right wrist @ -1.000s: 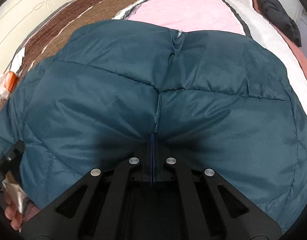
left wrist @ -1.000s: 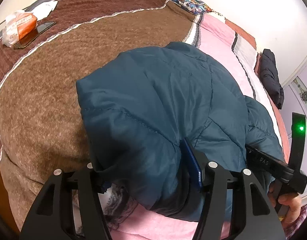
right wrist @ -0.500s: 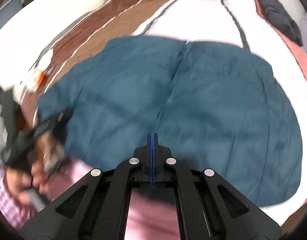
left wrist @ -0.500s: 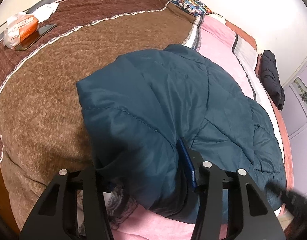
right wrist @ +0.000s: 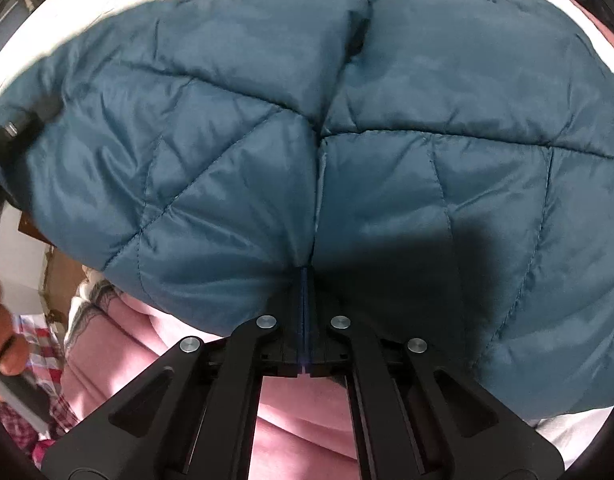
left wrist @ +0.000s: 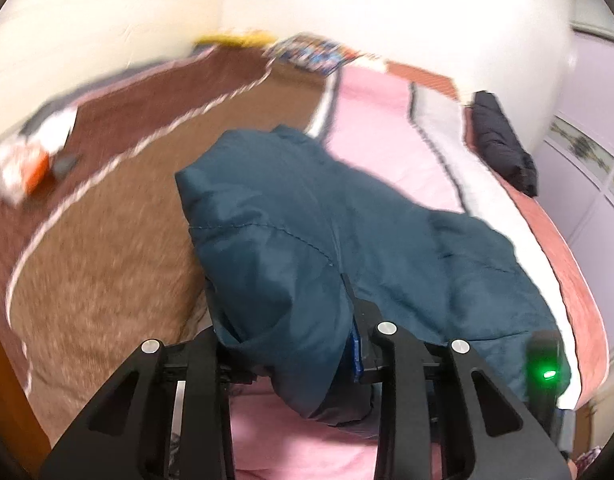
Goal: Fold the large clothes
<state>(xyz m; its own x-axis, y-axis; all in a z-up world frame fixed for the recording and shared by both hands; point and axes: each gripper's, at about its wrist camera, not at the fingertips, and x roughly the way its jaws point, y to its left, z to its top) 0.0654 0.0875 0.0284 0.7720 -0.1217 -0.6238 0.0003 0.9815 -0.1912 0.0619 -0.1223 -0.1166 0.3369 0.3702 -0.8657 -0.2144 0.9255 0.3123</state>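
A large teal quilted puffer jacket (left wrist: 347,232) lies bunched on the bed. In the left wrist view my left gripper (left wrist: 291,344) is shut on a thick fold of the jacket's near edge, which fills the gap between the fingers. In the right wrist view the jacket (right wrist: 347,120) fills most of the frame and hangs lifted. My right gripper (right wrist: 305,280) is shut on its lower hem at the centre seam. The other gripper's black body shows at the far left edge (right wrist: 11,136).
The bed has a brown blanket (left wrist: 107,220) on the left and a pink striped cover (left wrist: 379,120) on the right. A black garment (left wrist: 503,144) lies at the bed's far right edge. An orange-and-white packet (left wrist: 23,168) sits at far left. Pillows lie by the headboard.
Both grippers have lifted and pulled the jacket's near edge up and back. The right gripper, which had swung clear, is closed on the hem again. The left view is tilted up and blurred.
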